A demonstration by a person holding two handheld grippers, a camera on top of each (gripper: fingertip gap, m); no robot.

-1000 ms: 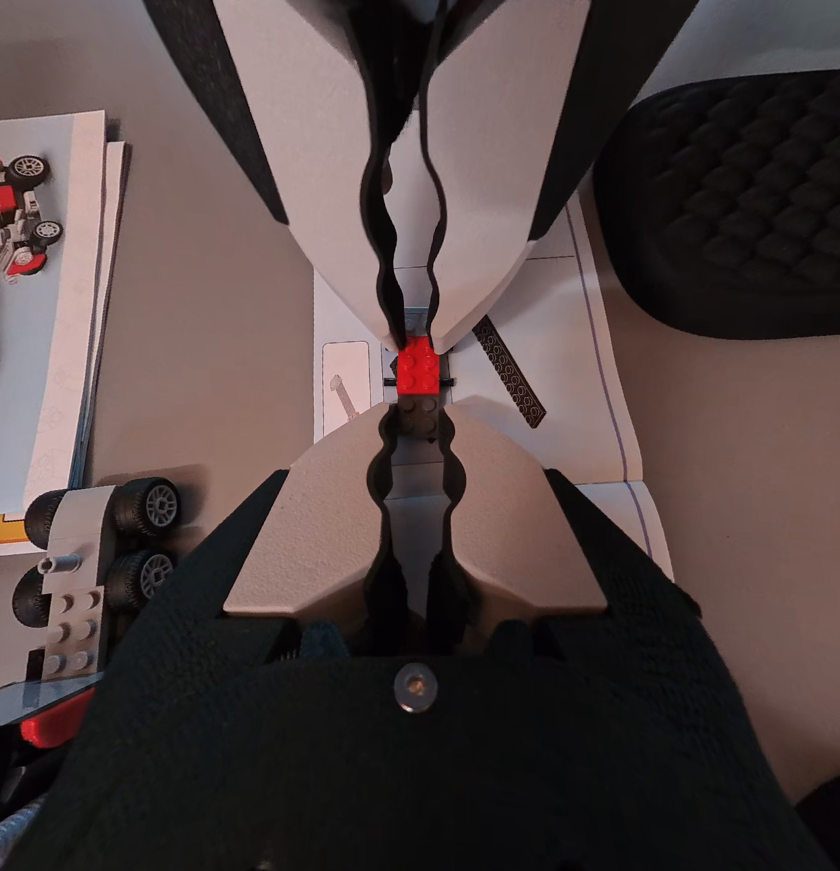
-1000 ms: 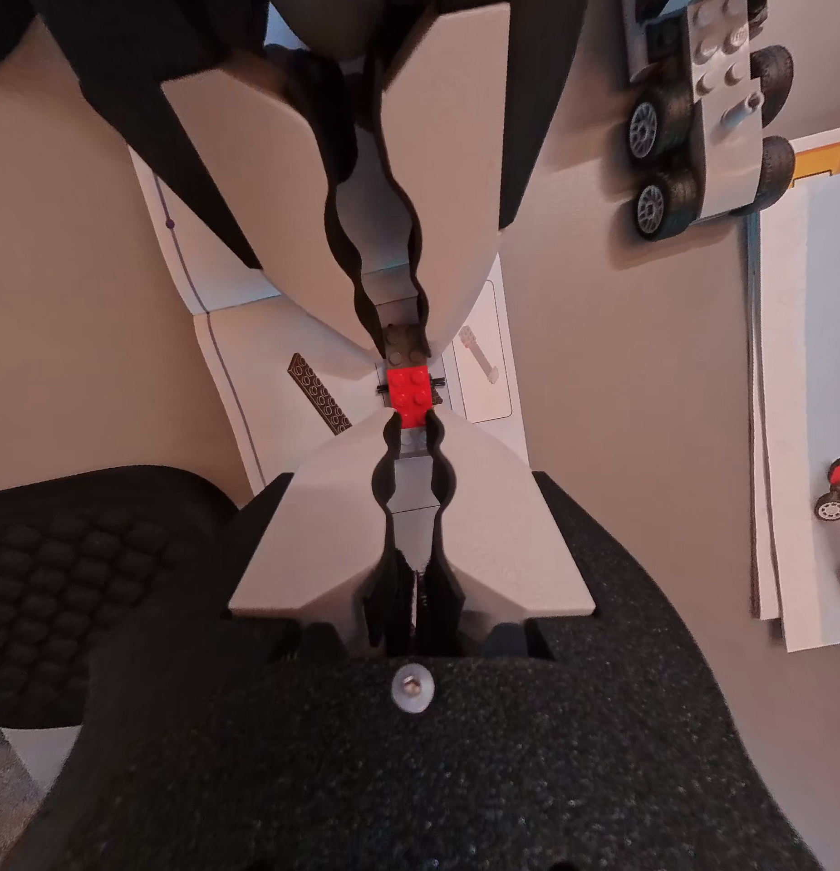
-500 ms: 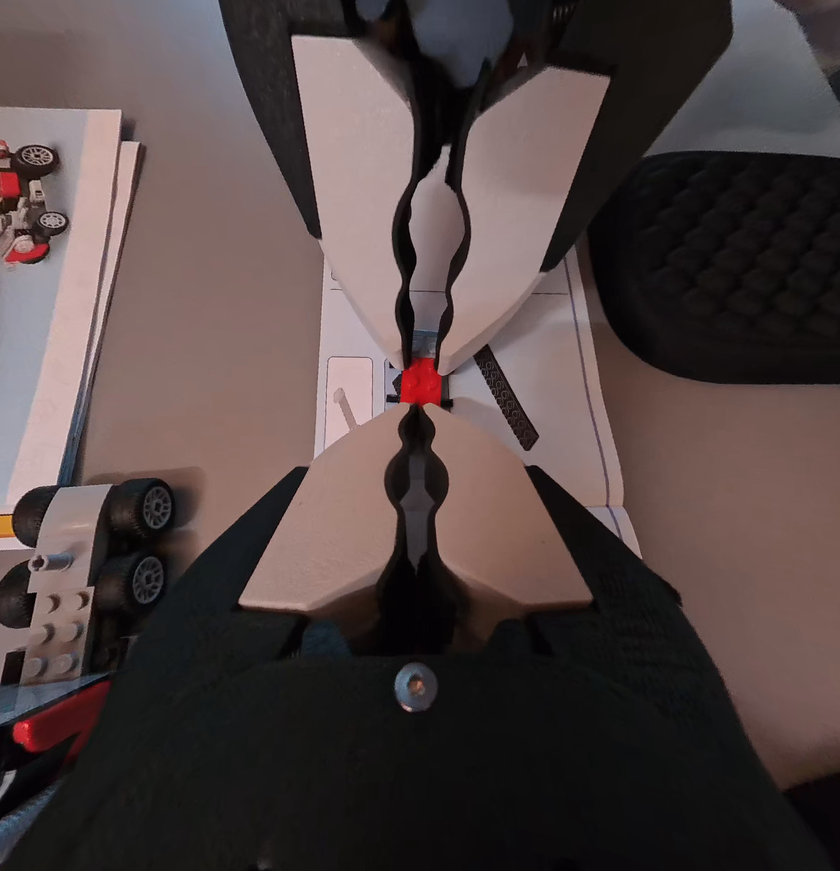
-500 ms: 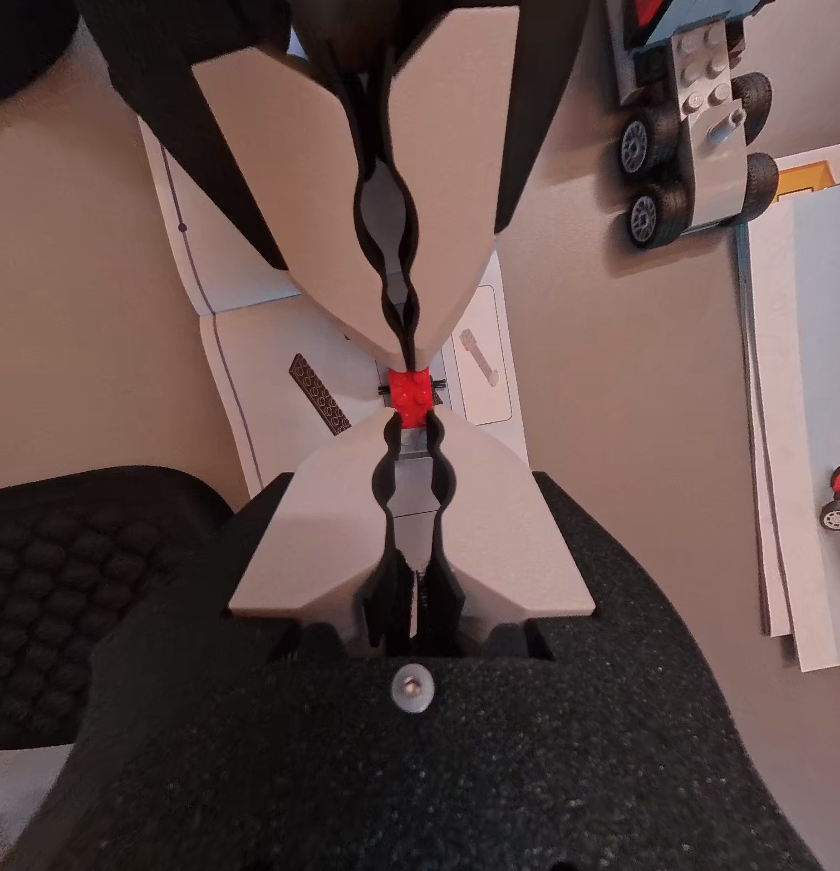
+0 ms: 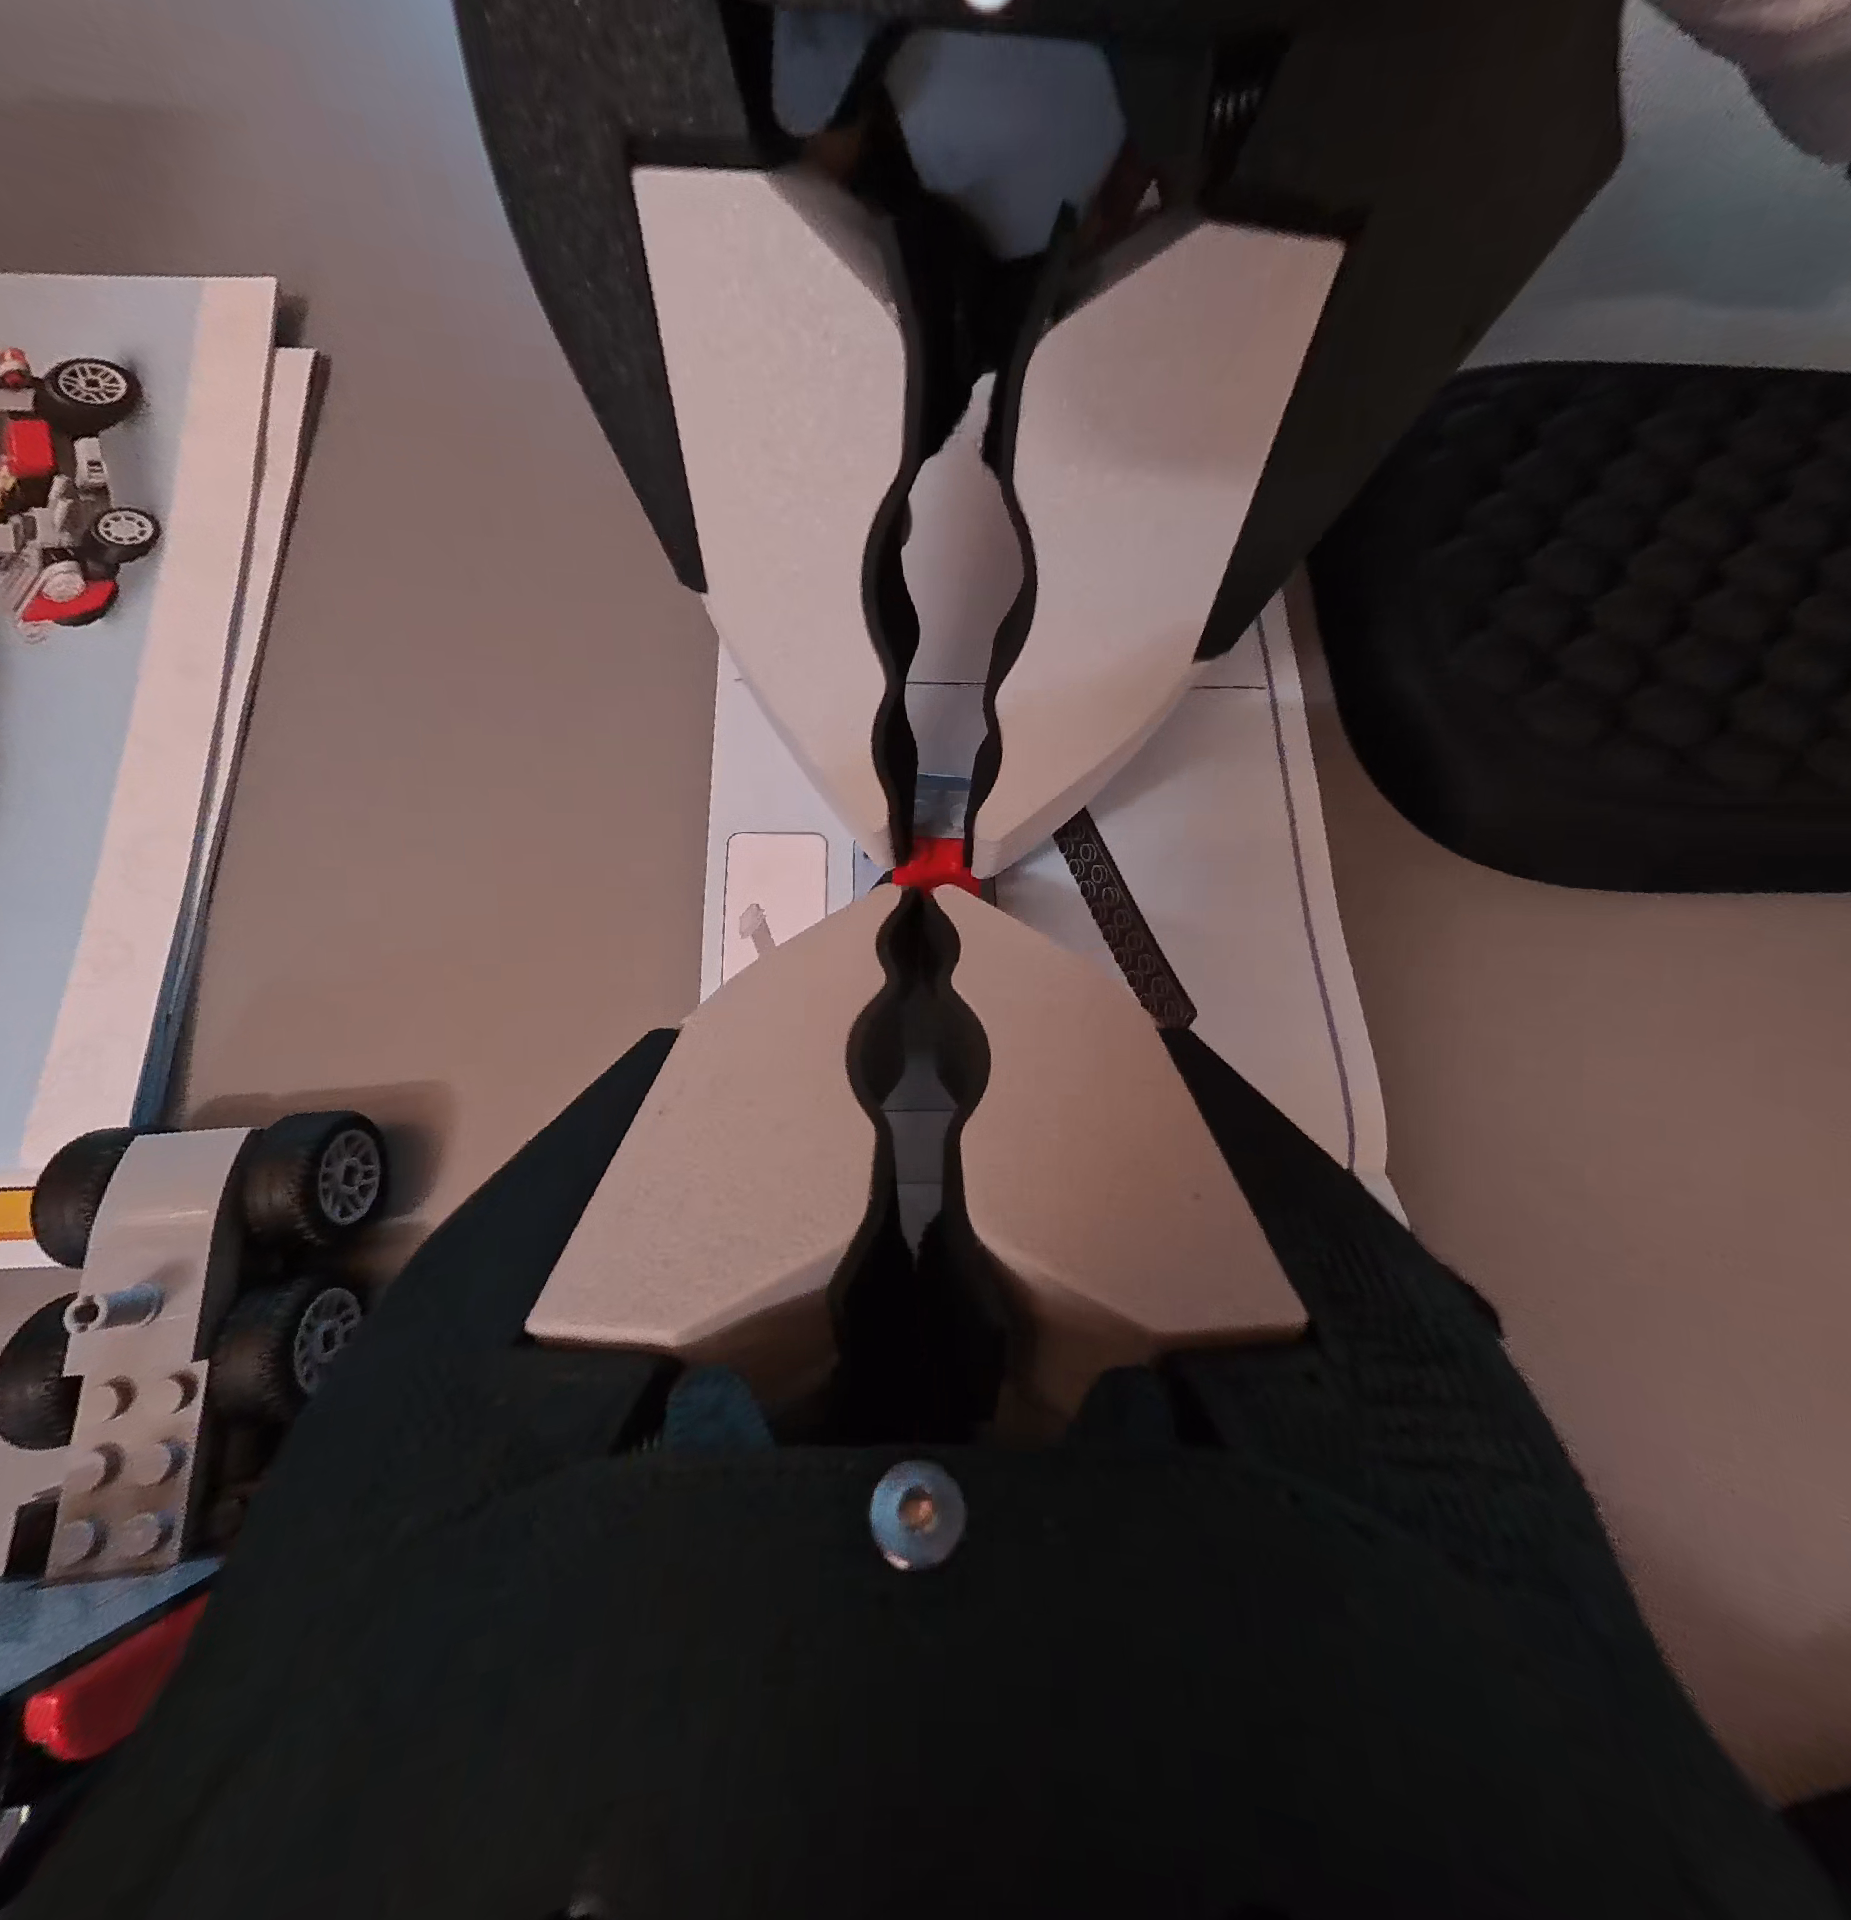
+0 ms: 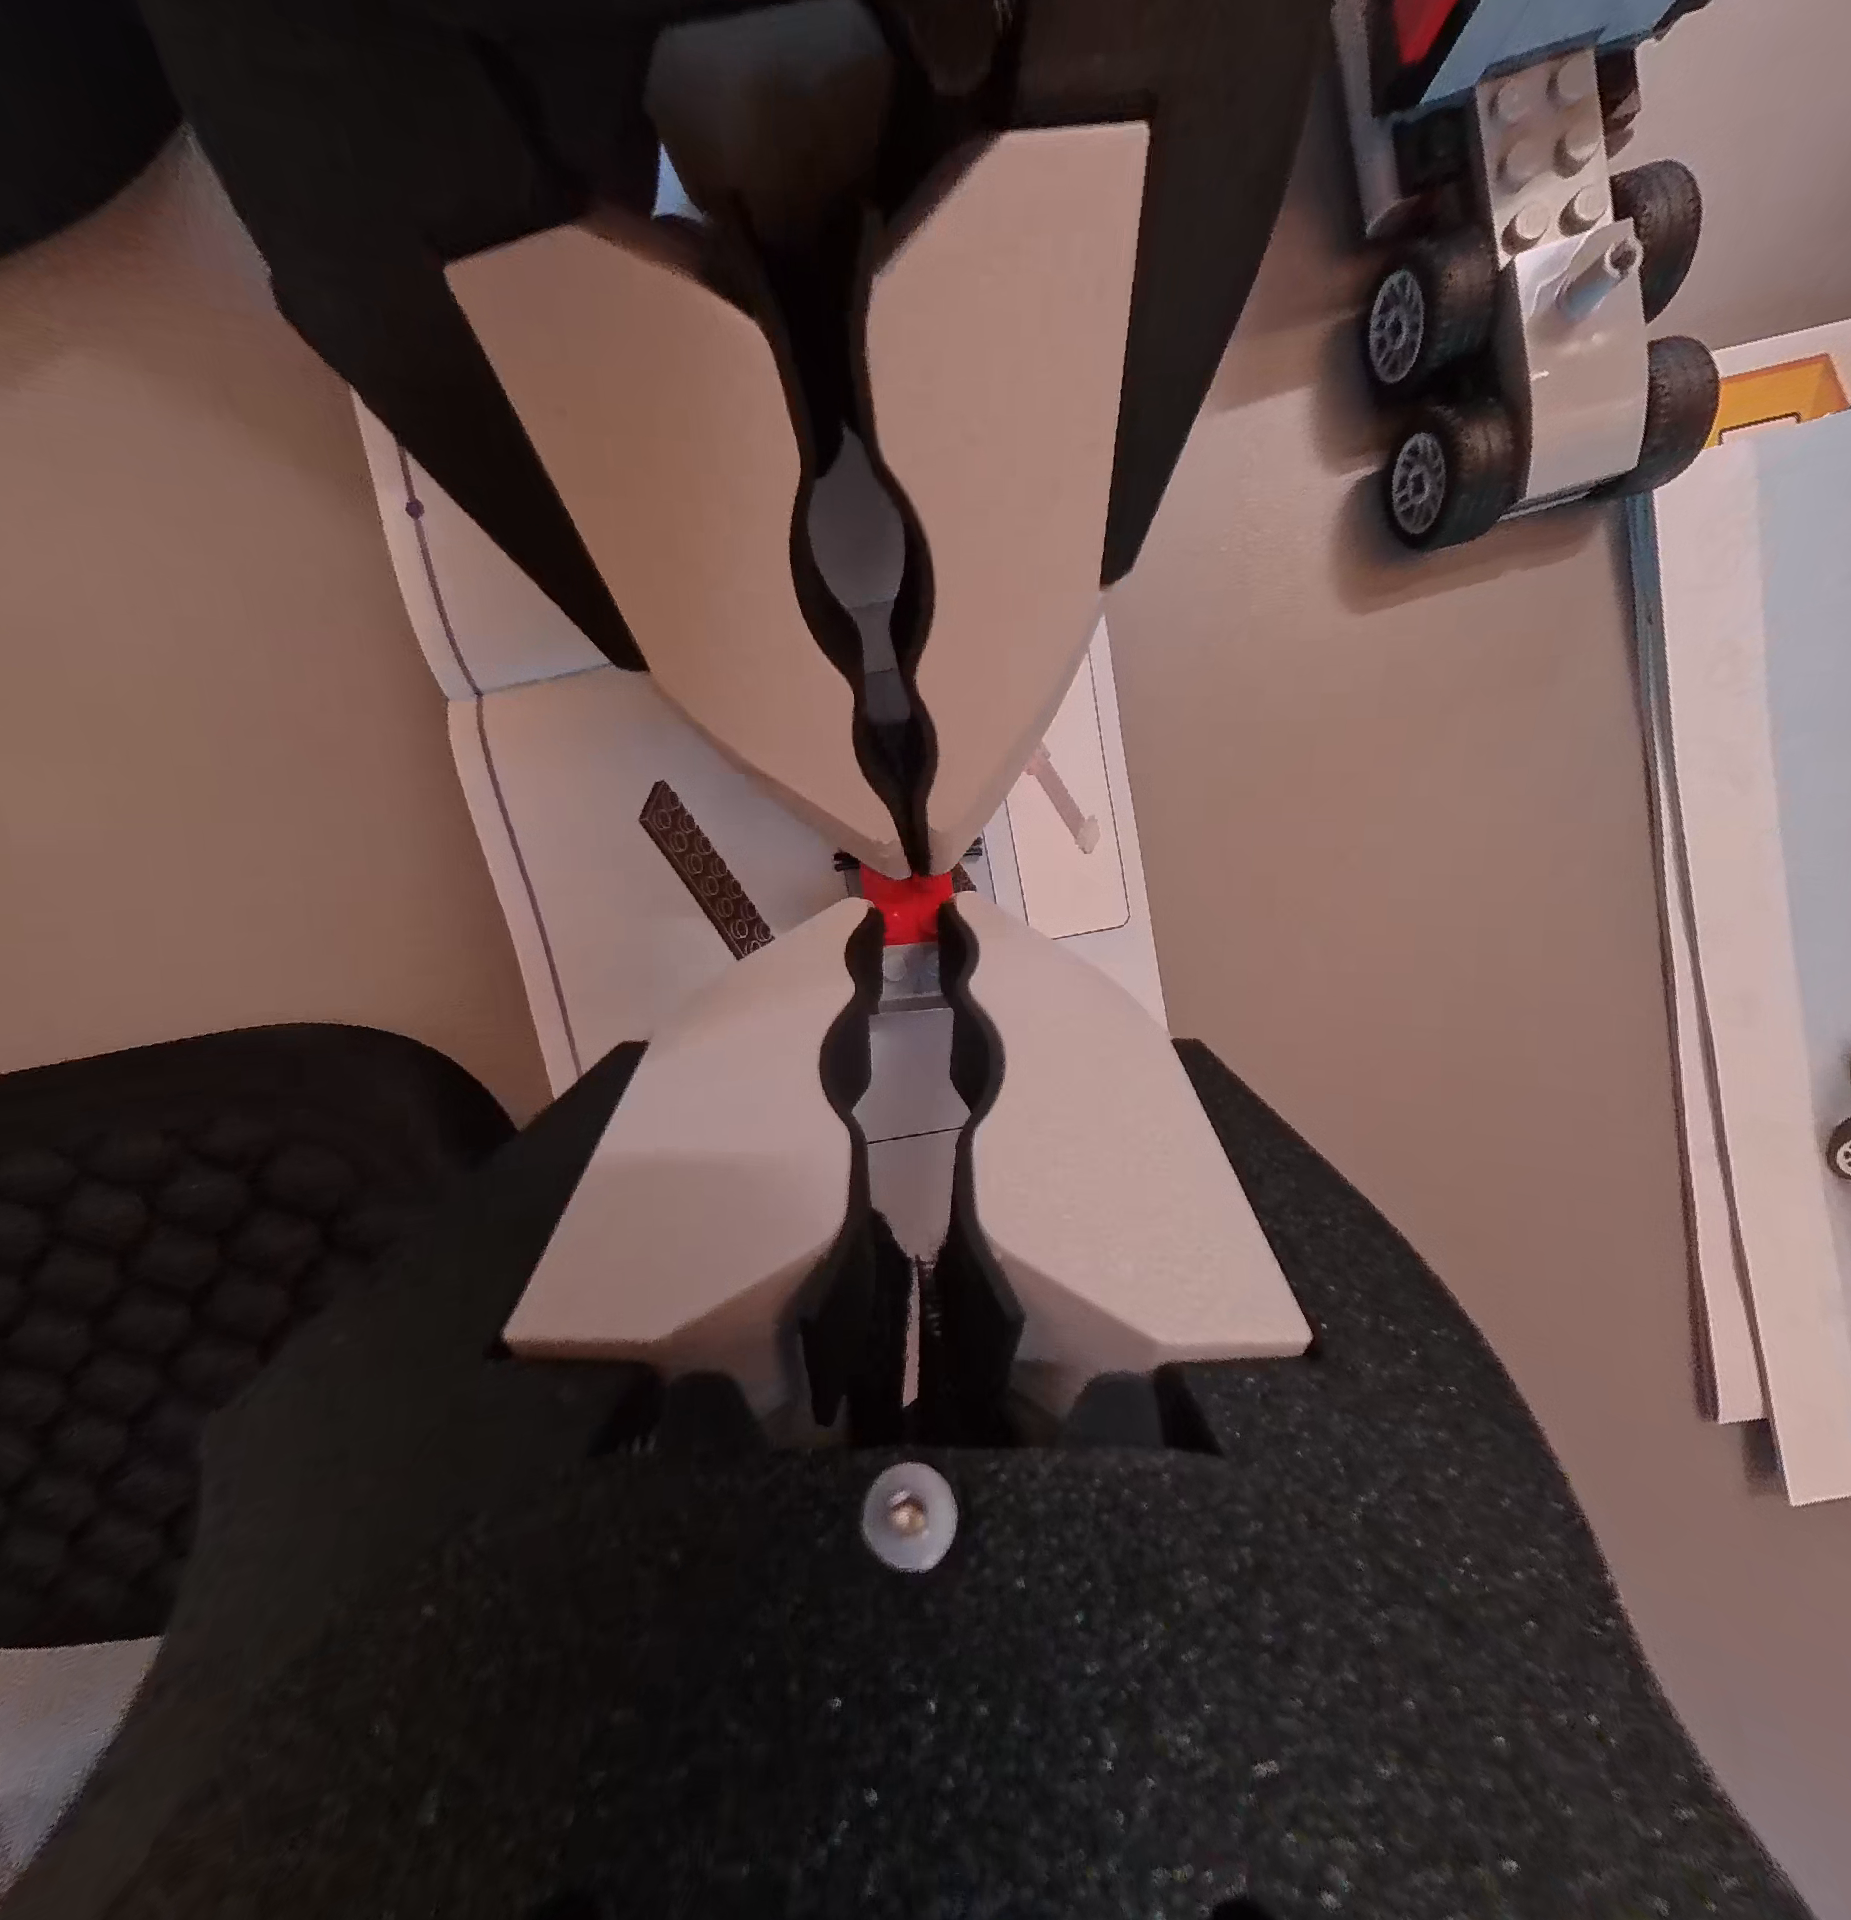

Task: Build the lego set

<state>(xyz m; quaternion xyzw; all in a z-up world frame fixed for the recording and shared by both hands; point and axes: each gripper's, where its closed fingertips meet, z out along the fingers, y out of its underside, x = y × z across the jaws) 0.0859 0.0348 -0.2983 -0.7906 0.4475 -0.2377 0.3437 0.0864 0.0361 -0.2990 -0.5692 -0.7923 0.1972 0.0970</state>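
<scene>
Left wrist view: left gripper point(image 5: 916, 909) at centre, fingers drawn together at the tips, nothing visibly between them, tips touching the near side of the red brick point(image 5: 933, 869); right gripper point(image 5: 933, 844) reaching in from the top, tip to tip with the left one, clamped on the far end of the small piece with the red brick, a bit of grey point(image 5: 940, 805) showing between its fingers; all held above an open white instruction sheet point(image 5: 1285, 894); long dark plate point(image 5: 1129, 930) lying slantwise on that sheet just right of the tips; grey truck piece with black wheels point(image 5: 188, 1299) at lower left on the tan table point(image 5: 464, 727); instruction booklet point(image 5: 121, 675) at far left; black padded cushion point(image 5: 1617, 623) at right.

Right wrist view: right gripper point(image 6: 908, 930) at centre, closed on the red brick point(image 6: 905, 902) and the grey part point(image 6: 910, 982) behind it, brick right at the fingertips; left gripper point(image 6: 905, 847) coming from the top, fingers pressed together, tips meeting the far side of the brick; long dark plate point(image 6: 705, 868) on the instruction sheet point(image 6: 578, 790) just left of the tips; truck piece point(image 6: 1534, 301) at upper right; booklet point(image 6: 1773, 883) along the right edge; cushion point(image 6: 194, 1278) at lower left.
</scene>
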